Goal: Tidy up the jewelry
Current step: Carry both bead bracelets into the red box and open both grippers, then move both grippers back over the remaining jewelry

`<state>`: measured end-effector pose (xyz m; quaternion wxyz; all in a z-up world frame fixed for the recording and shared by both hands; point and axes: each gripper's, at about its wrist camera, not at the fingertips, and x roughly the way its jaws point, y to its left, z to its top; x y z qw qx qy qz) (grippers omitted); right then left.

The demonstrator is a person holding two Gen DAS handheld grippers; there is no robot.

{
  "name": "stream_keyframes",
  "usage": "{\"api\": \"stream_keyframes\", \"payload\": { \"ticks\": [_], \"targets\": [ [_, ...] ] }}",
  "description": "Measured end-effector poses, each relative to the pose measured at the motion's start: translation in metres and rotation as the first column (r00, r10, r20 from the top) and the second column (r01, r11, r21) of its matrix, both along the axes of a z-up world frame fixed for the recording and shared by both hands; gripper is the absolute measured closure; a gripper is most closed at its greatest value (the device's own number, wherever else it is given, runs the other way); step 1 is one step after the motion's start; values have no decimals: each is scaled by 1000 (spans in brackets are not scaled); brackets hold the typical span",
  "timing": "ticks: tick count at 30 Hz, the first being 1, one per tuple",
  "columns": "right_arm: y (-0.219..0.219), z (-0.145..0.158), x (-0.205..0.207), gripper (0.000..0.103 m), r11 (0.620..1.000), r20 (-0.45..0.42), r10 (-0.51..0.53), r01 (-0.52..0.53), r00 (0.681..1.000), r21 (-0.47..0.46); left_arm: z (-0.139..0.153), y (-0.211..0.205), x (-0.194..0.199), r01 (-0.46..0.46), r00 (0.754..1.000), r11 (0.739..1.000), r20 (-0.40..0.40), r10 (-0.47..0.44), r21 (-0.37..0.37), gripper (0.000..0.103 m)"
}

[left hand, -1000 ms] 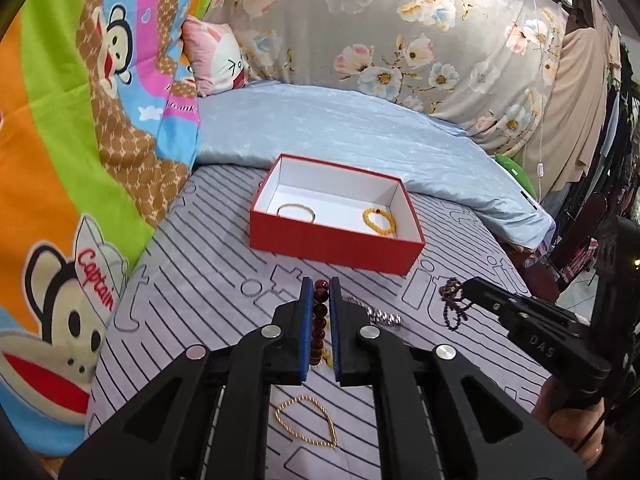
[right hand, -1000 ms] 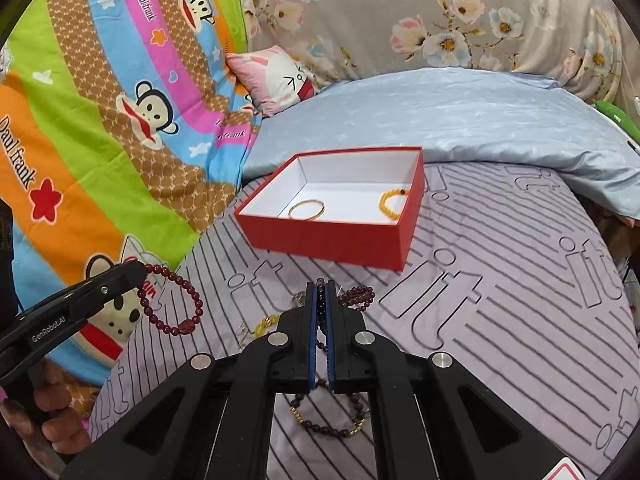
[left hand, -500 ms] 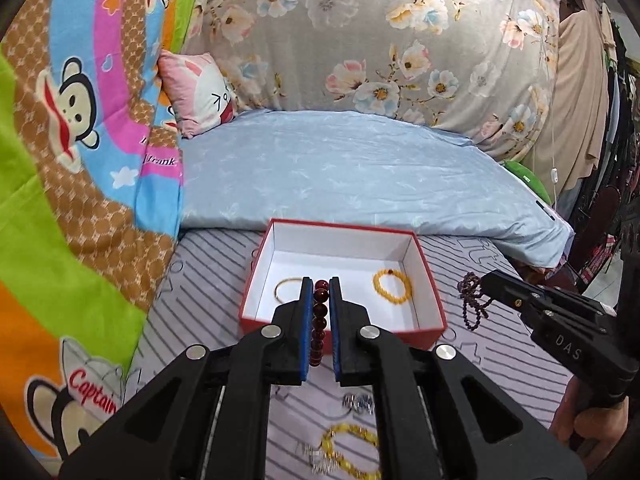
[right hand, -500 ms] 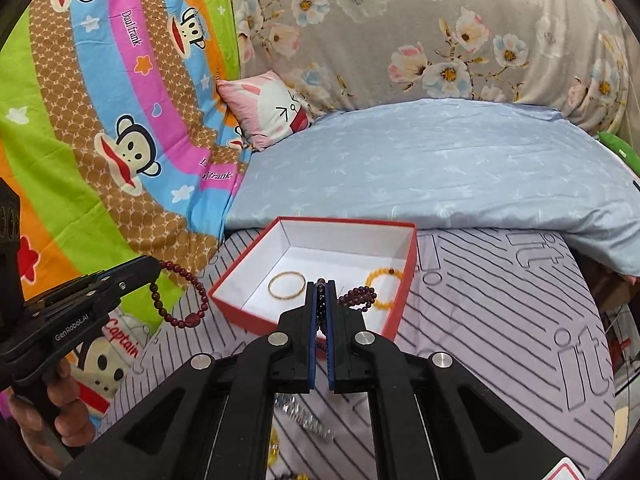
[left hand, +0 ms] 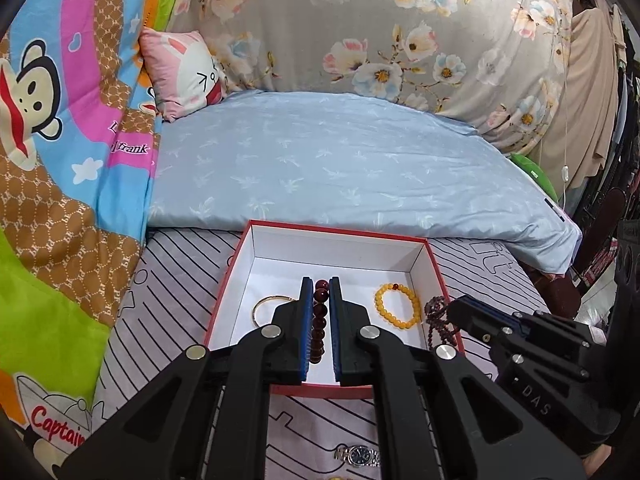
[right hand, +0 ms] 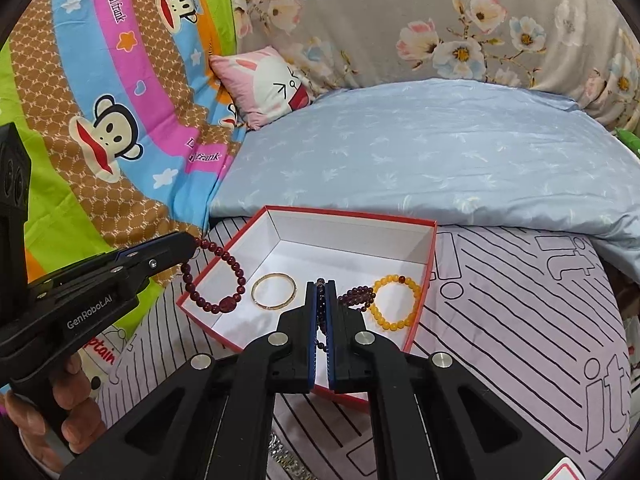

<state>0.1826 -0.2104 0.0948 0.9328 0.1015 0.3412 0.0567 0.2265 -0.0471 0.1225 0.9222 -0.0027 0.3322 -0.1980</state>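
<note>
A: We have both grippers over the red box [left hand: 328,391] on the bed [right hand: 520,320]. Our left gripper [left hand: 320,292] has its jaws narrowed onto the dark red bead bracelet [right hand: 224,276], which hangs as a loop over the box's left side.

B: And our right gripper [right hand: 321,294] has its jaws nearly together on the purple bead strand [right hand: 358,294], bunched just beside the yellow bead bracelet [right hand: 396,302] already lying inside. The gold bangle [right hand: 274,291] lies in there too.

A: What could go wrong, as we judge it?

B: The dark red loop dangles across the box's left wall. If we let go there, it may catch on the rim or slide out onto the bed.

A: The purple strand worries us as well. Dropped where it hangs, it could land on the yellow beads and tangle with them.

B: With both grippers crowding one small box, our tools could knock each other or nudge the box along the sheet.

A: A watch [left hand: 357,456] waits on the bed near us, outside the box, so the sorting isn't finished.
</note>
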Motion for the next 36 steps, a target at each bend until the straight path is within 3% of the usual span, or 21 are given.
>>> {"api": "stream_keyframes", "payload": {
  "ticks": [11, 14, 15, 30, 36],
  "targets": [
    [-2, -20, 15, 99, 1000, -37, 1, -1, 999, -3, -20, -10, 20, 2, 1000, 1000, -31, -2, 22, 95],
    [-2, -18, 13, 92, 1000, -18, -12, 11, 1000, -21, -25, -9, 24, -27, 999, 999, -38, 28, 33, 67],
    [-2, -17, 11, 92, 1000, -12, -14, 14, 1000, -19, -26, -8, 25, -37, 999, 999, -34, 38, 35, 61],
    [5, -8, -9, 90, 1000, -1, -10, 10, 1000, -28, -28, 20, 11, -95, 995, 994, -27, 97, 60, 61],
    [12, -8, -33, 84, 999, 4, 0, 0, 1000, -40, -27, 28, -12, -96, 995, 993, -26, 98, 65, 61]
  ]
}}
